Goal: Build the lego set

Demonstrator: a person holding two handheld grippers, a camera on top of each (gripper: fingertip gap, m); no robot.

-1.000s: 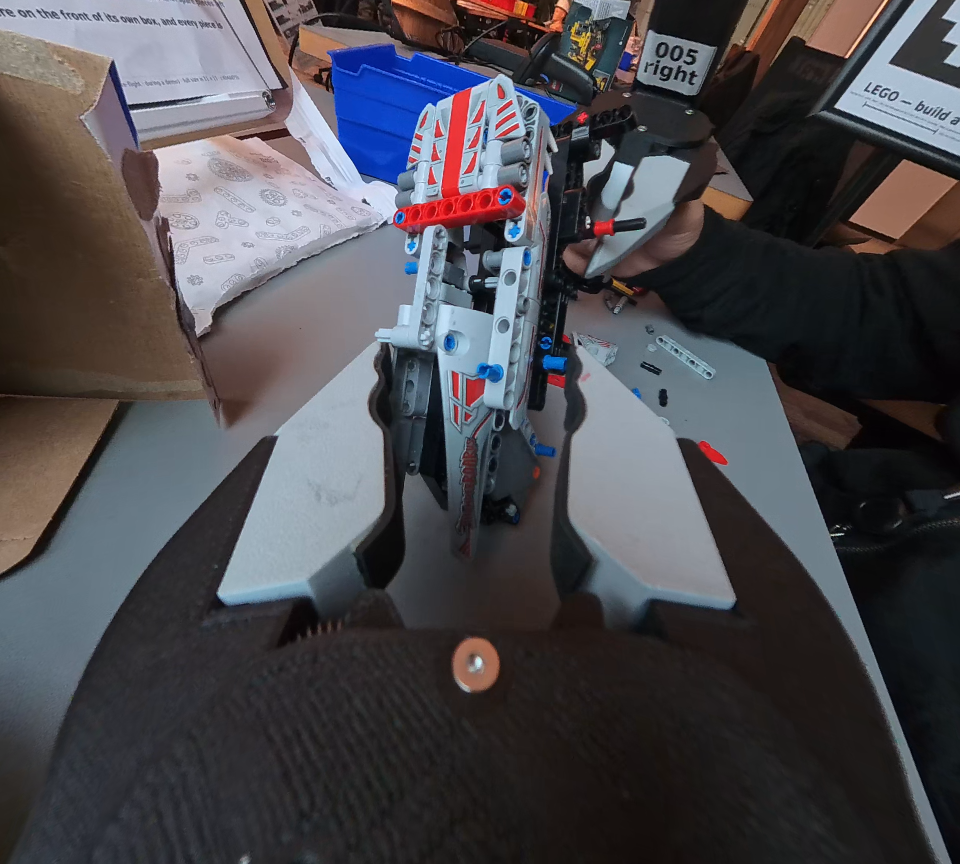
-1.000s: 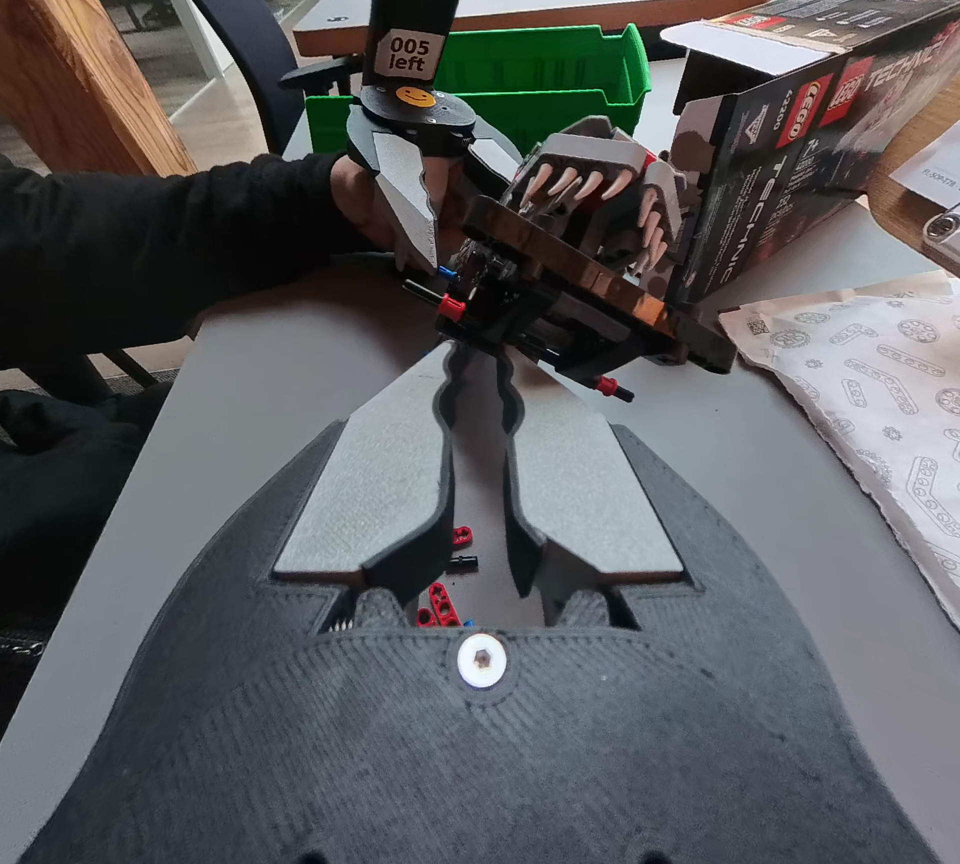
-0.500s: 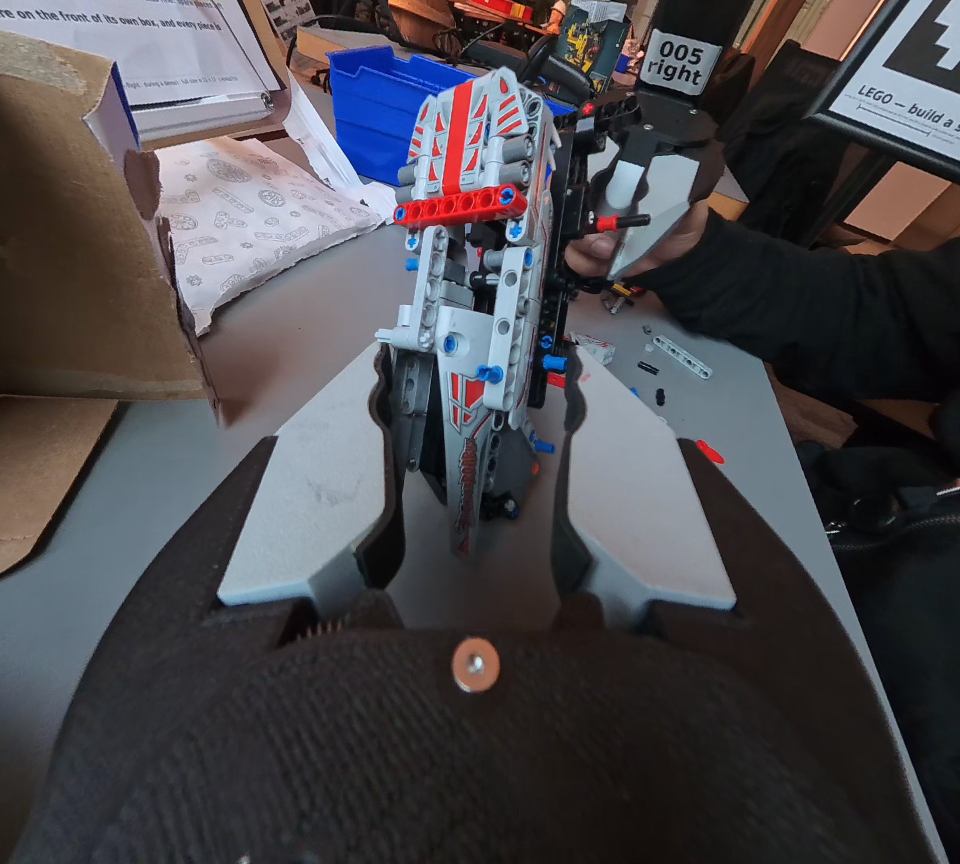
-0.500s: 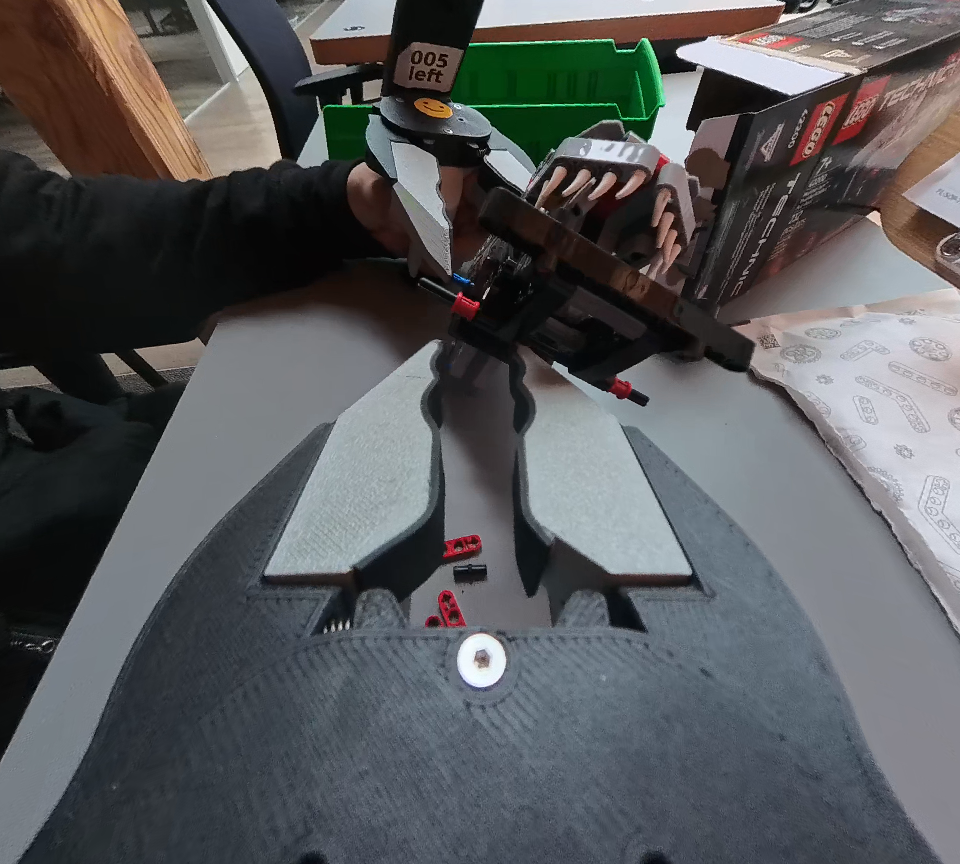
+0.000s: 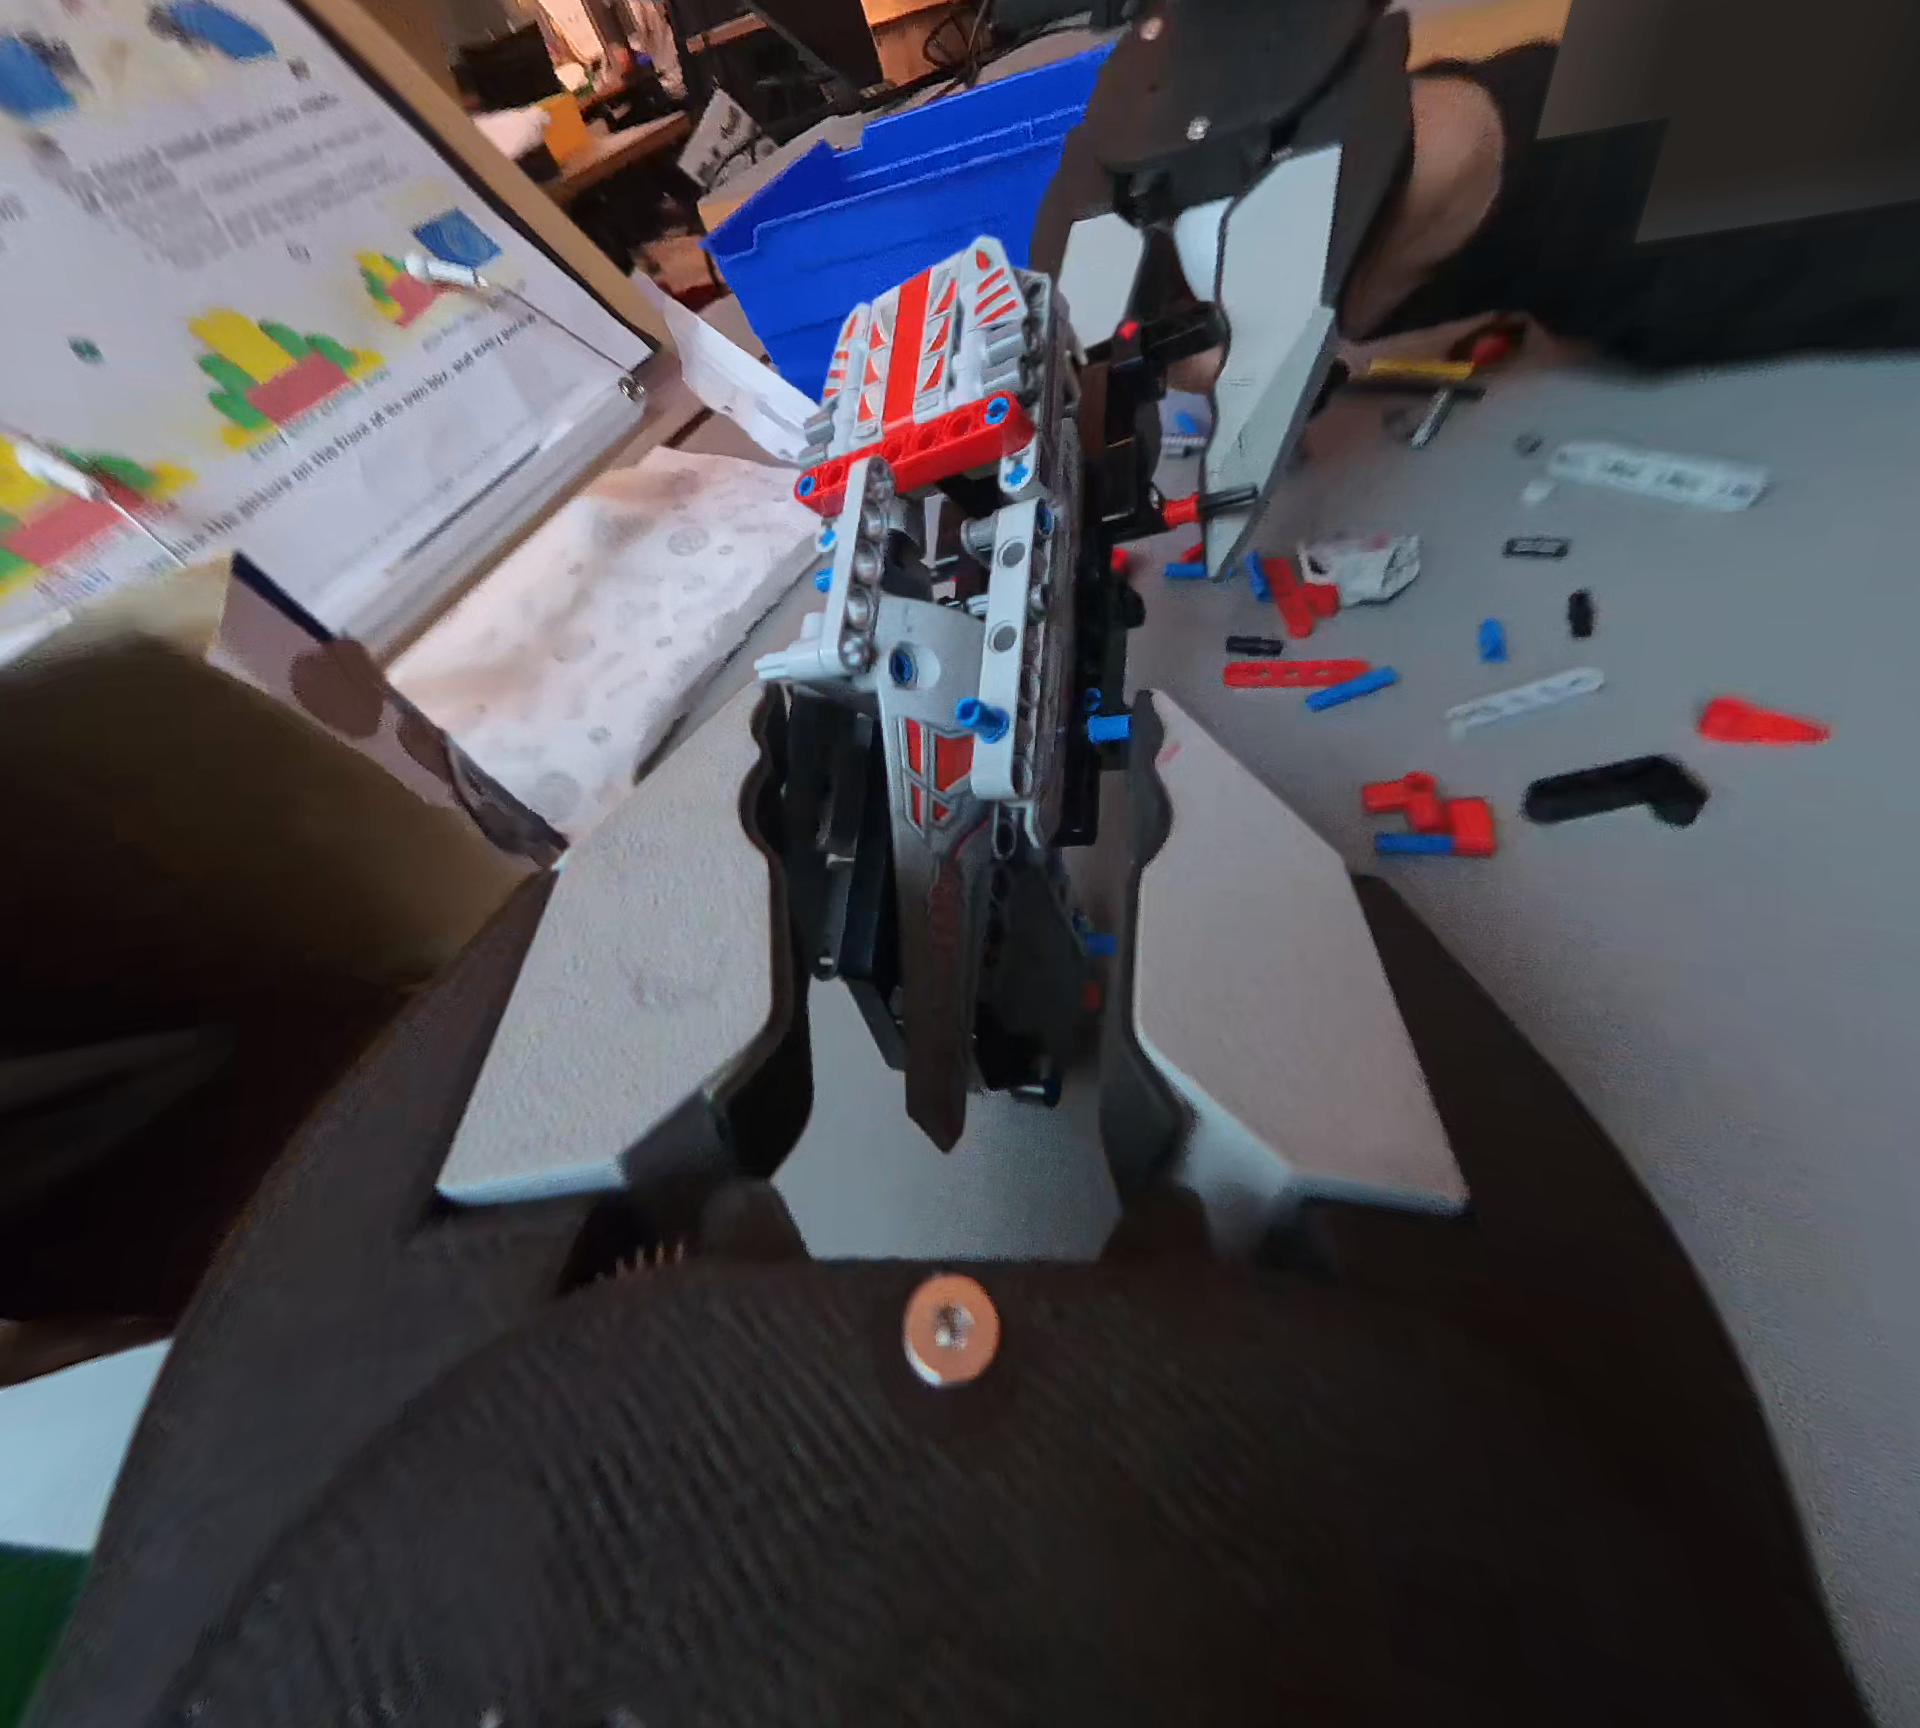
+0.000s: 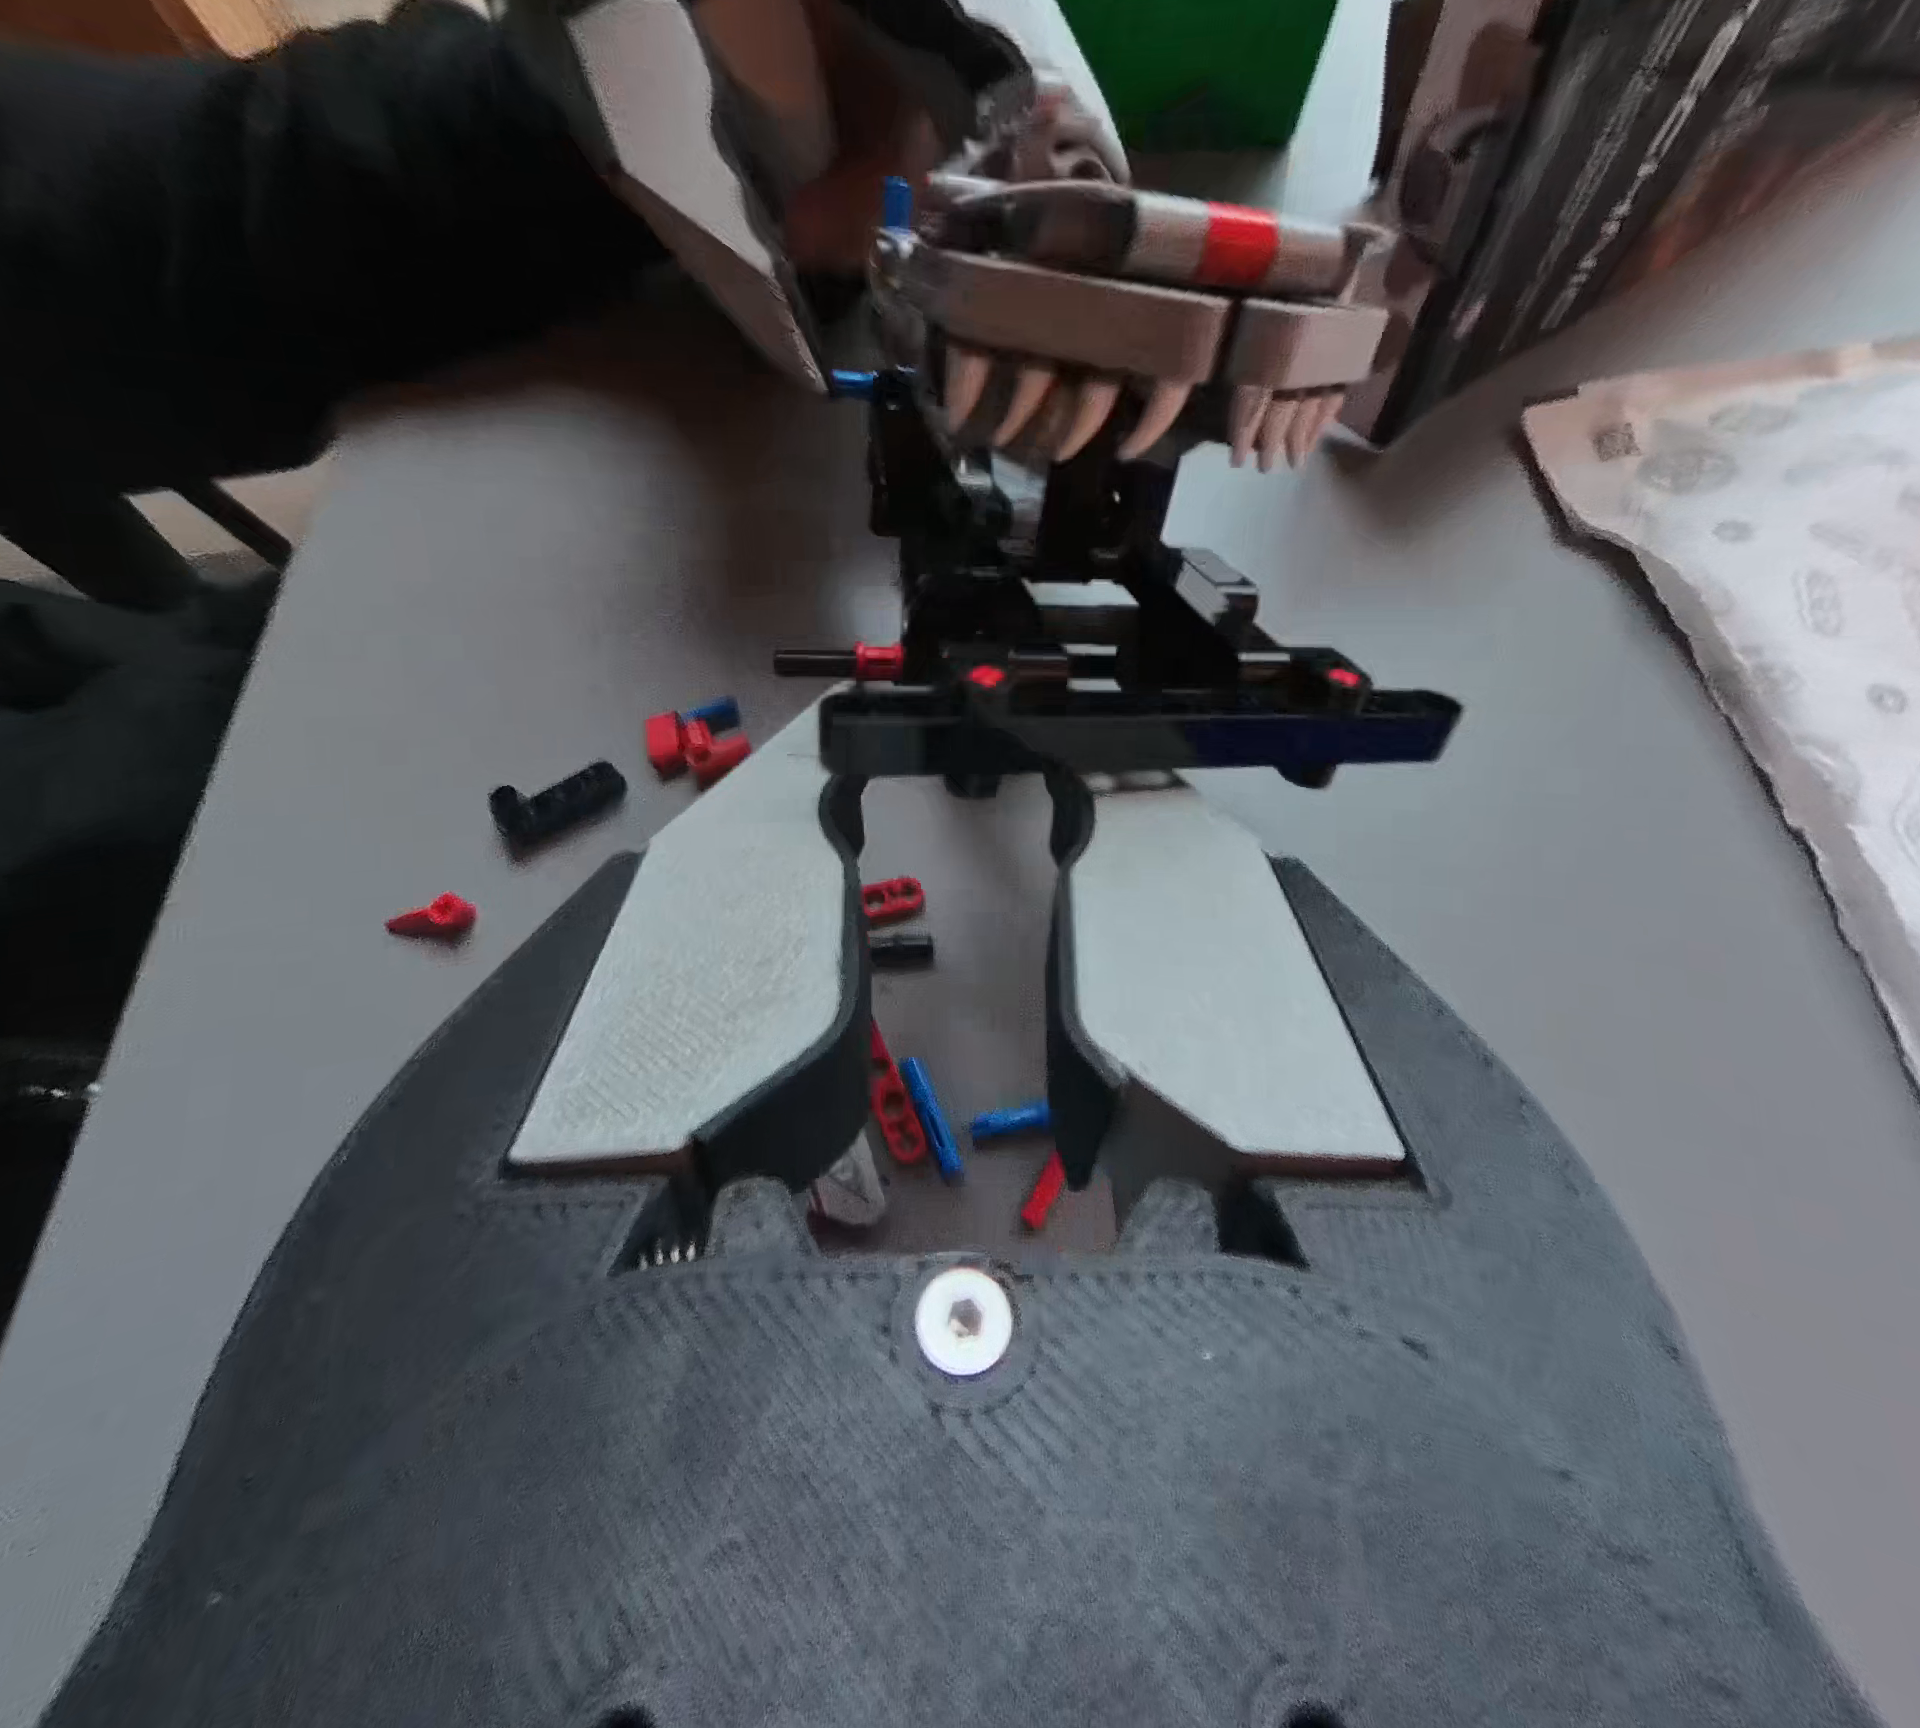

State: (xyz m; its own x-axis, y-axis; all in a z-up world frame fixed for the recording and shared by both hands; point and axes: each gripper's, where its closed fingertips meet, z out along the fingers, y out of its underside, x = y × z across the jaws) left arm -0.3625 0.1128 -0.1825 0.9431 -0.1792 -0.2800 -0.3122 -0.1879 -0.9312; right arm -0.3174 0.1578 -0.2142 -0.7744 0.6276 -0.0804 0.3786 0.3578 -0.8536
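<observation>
1. The lego model [image 5: 935,639] is well on: a grey and red shell with teeth is joined to a black frame, all held up off the desk [image 5: 1558,1003].
2. The left hand-held gripper [image 5: 951,743] is pinching the model's lower end between its fingers.
3. The right hand-held gripper [image 6: 951,795] reaches up to the black beam at the base. Its tips look spread just at that beam, and I cannot tell whether they grip it.
4. Plenty is left, I'd judge: loose parts [image 5: 1423,811] in red, blue, black and white lie scattered on the desk beside the model.
5. The set's box [image 6: 1662,68] stands open just behind.
</observation>
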